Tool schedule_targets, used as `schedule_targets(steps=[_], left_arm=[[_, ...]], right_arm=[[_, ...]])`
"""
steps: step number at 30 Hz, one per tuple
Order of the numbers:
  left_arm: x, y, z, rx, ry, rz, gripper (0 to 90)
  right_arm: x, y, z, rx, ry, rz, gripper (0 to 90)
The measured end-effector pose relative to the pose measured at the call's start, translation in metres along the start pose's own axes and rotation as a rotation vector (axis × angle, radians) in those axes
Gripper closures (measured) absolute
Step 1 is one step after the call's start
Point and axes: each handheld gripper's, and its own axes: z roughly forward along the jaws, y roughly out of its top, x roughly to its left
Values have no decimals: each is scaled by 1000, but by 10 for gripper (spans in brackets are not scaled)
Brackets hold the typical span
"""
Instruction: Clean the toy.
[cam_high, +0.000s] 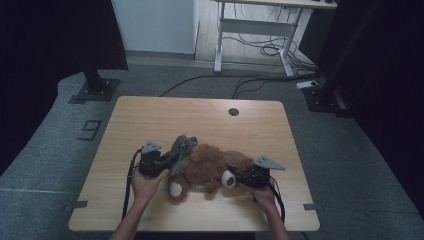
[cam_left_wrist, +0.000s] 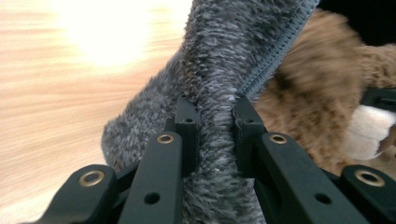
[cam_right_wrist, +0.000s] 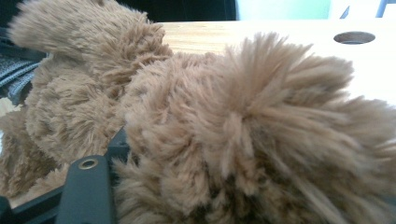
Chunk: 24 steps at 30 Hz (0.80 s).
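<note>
On the worktop (cam_high: 150, 120): teddy bear (cam_high: 210, 167) lying mid-front, grey fuzzy cloth (cam_high: 181, 149) at its left end.
Left gripper (cam_left_wrist: 212, 114) fingers (cam_left_wrist: 187, 119) nearly closed, pinching a fold of the grey cloth between them, cloth touching the bear. Right gripper (cam_high: 239, 176) at the bear's right end by a white-soled foot; one finger (cam_right_wrist: 88, 186) pressed into brown fur, other hidden, so opening and grip cannot be told.
</note>
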Motion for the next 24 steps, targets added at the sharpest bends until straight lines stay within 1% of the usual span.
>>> schedule_targets(steps=[1,3,5,6,7,8,9,11,12,14,15,16,18,19,21,22,24], left_arm=[[-2,1,0,2,4,2,761],[-10,6,2,4,15,29,761],[-24,13,5,-7,-3,62,761],[-34,18,7,-9,-7,89,760],[-40,21,9,-11,-17,99,759],[-49,25,14,-5,-40,111,758],[-55,28,17,-3,-57,116,758],[-70,32,27,8,-85,132,758],[-76,34,33,18,-84,149,758],[-85,33,44,42,-60,178,758],[-86,31,48,47,-50,186,758],[-86,29,49,42,-41,194,758],[-79,25,45,33,-42,186,760],[-74,23,42,26,-47,172,761],[-62,19,33,15,-38,150,761],[-55,18,28,10,-29,140,761],[-42,15,18,5,5,125,761]], right_arm=[[0,0,0,0,0,0,323],[-1,0,0,0,-1,4,323],[-1,0,0,-1,-2,11,323],[-2,0,0,-1,-2,14,323],[-2,0,0,-1,-3,16,323],[-2,0,0,-2,-3,17,323],[-2,-1,0,-3,-3,16,323],[-2,-1,0,-3,-2,17,323],[-2,-1,0,-3,-1,18,323],[-2,-1,0,-3,-1,17,323],[-2,-1,0,-2,-1,17,323],[-3,-1,0,-2,-2,17,323],[-3,-1,0,-2,0,14,323],[-2,-1,0,-1,1,11,323],[-2,-1,0,0,2,9,322],[-2,-1,0,0,3,9,323],[-2,-1,0,0,2,8,323]])
